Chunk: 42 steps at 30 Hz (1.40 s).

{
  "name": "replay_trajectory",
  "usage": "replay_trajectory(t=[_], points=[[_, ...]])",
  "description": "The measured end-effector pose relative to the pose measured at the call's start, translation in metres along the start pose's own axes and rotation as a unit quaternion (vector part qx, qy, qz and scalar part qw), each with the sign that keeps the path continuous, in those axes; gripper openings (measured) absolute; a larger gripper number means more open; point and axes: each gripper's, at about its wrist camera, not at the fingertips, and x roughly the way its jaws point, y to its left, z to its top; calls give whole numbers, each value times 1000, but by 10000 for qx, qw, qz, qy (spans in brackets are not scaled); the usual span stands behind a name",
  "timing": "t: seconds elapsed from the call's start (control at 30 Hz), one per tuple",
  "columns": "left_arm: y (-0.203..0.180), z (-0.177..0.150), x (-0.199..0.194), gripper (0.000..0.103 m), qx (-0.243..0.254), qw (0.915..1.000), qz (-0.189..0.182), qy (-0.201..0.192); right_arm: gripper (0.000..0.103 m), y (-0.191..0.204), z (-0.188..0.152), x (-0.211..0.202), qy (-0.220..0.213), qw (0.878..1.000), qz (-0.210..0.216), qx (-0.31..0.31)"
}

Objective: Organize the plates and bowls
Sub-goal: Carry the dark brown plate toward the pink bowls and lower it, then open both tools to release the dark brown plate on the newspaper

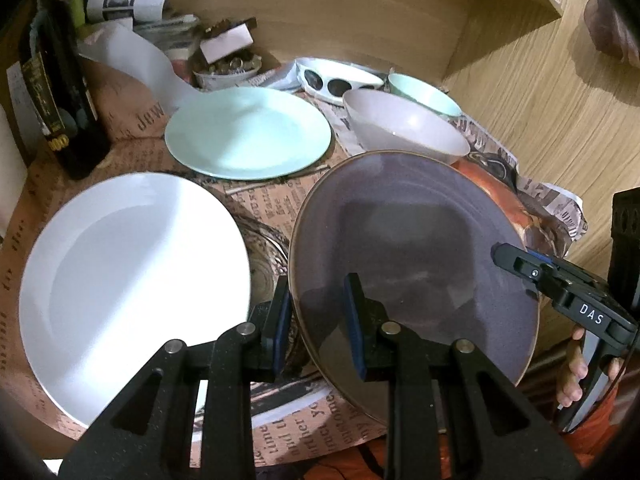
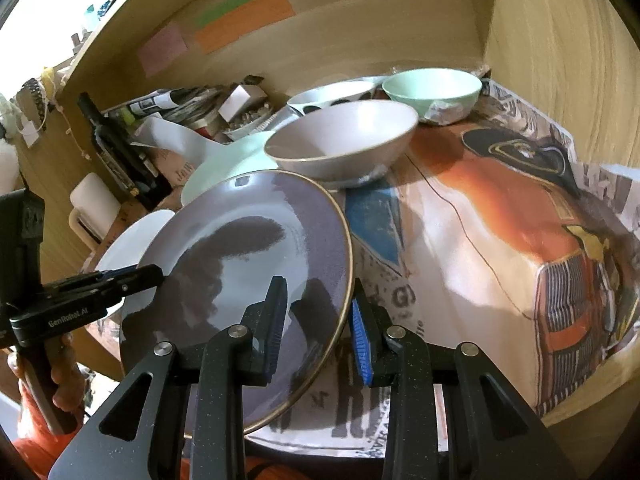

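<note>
Plate clamped at both rims, low over crowded tabletop

Purple plate (image 1: 416, 256) held tilted above newspaper (image 2: 500, 248), clear of it by the look of the shadow beneath. Left gripper (image 1: 318, 320) clamped on near left rim, one finger over, one under. Right gripper (image 2: 320, 328) clamped on opposite rim likewise, seen from the left wrist as a black finger biting the far right edge.

Risks, as judged:
- Slip from either grip: glazed rim, narrow pads, plate tilted; any pulling apart or twisting of the two hands against each other likely to lever the rim out.
- Knock against grey bowl (image 1: 404, 128), standing just beyond the plate's far edge; forward push at this height likely to strike its wall.
- Scrape against white plate (image 1: 132, 280), just beside on the left, if swung that way low.
- Snag on newspaper, creased and lifted at the right, if set down sliding.

Around: mint plate (image 1: 248, 132) behind, between white plate and grey bowl. Mint bowl (image 2: 432, 92) at back right, near spotted dish (image 1: 336, 76). Dark bottle (image 1: 56, 92) upright at far left, with rolled papers and a small cluttered tub behind. Wooden walls close at back and right, leaving little room to turn. Glass dish, dimly seen, in the gap between white and purple plates; kind unclear.
</note>
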Motion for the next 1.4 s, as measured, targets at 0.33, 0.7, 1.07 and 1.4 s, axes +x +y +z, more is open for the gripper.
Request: replay_trajectory(t=[0.33, 0.7, 1.07, 1.4], points=[[-5, 3, 20, 25, 61, 9999, 14, 161, 28, -12, -1, 12, 135, 9997, -104, 148], [-6, 7, 33, 25, 53, 9998, 14, 176, 28, -18, 3, 21, 212, 9996, -181, 108], [-5, 6, 29, 25, 181, 9997, 159, -17, 31, -17, 5, 21, 140, 9992, -372, -66], [3, 11, -26, 52, 210, 9948, 393, -913, 46, -3, 19, -19, -590, 9965, -534, -238]])
